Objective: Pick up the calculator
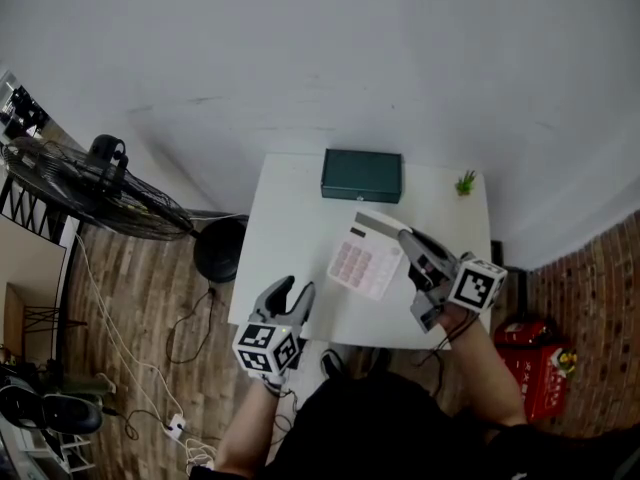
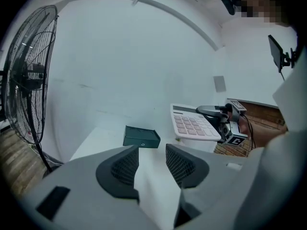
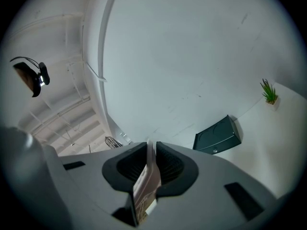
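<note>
The white calculator (image 1: 365, 259) with pink keys hangs above the white table (image 1: 290, 218), lifted off it. My right gripper (image 1: 407, 240) is shut on its right edge. In the right gripper view the calculator (image 3: 147, 183) shows edge-on, pinched between the two pads. The left gripper view shows the calculator (image 2: 194, 123) held up in the air at the right by the right gripper (image 2: 211, 110). My left gripper (image 1: 295, 290) hovers over the table's near left edge, its jaws open and empty (image 2: 149, 163).
A dark green box (image 1: 361, 175) lies at the table's far edge, with a small potted plant (image 1: 466, 182) in the far right corner. A standing fan (image 1: 85, 188) is left of the table; a red object (image 1: 535, 353) lies on the floor at right.
</note>
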The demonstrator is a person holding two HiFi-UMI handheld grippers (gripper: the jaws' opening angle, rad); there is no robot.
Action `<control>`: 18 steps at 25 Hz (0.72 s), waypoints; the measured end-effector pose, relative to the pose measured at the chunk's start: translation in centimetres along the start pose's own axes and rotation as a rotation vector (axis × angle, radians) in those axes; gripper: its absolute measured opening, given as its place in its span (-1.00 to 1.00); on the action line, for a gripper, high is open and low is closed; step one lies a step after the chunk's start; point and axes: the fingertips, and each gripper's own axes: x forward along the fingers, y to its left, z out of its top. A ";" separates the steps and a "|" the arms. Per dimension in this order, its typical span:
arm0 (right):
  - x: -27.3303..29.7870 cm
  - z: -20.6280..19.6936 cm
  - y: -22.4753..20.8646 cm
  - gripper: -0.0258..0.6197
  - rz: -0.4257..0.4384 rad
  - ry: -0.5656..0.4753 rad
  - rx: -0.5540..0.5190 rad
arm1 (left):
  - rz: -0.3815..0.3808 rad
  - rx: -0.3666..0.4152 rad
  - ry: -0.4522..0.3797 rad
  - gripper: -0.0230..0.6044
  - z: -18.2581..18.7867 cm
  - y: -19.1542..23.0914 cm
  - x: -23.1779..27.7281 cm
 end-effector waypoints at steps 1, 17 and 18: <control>0.0 -0.1 0.0 -0.73 0.001 0.001 0.007 | 0.003 -0.002 0.000 -0.37 0.0 0.1 -0.1; 0.4 -2.0 0.8 -0.73 0.045 0.038 0.025 | 0.043 -0.008 -0.012 -0.38 -0.5 0.4 -1.9; 0.3 -1.9 0.9 -0.73 0.049 0.036 0.025 | 0.044 -0.007 -0.013 -0.38 -0.6 0.4 -2.0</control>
